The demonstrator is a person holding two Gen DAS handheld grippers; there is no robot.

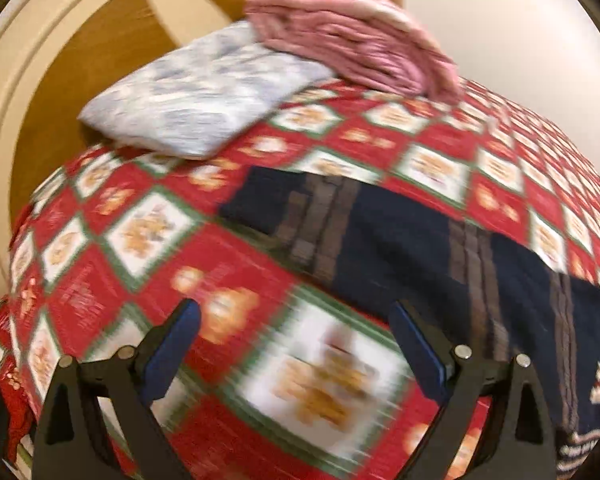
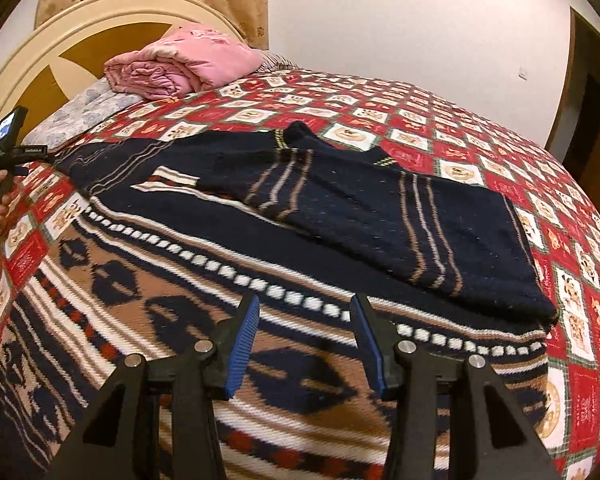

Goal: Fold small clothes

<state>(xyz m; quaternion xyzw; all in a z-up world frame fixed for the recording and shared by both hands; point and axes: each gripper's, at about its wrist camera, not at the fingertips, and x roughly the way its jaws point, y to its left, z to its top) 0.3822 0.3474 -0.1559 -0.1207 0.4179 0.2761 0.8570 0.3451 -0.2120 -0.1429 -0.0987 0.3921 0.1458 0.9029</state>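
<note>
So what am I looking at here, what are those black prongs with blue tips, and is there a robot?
No robot: a person holds a two-finger gripper in each hand, each with a camera looking along its fingers. One picture is from the left gripper, blurred; the other from the right gripper. Both stand open, holding nothing. They hang over a bed with a red patterned cover. On it lies a dark knitted sweater, with one sleeve folded over its body. Near the headboard sit a pale pillow and a folded pink quilt.

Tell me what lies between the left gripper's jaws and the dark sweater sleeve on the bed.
Only bare red patterned bedspread: in the left wrist view the left gripper hangs open over it, short of the navy sleeve.
</note>
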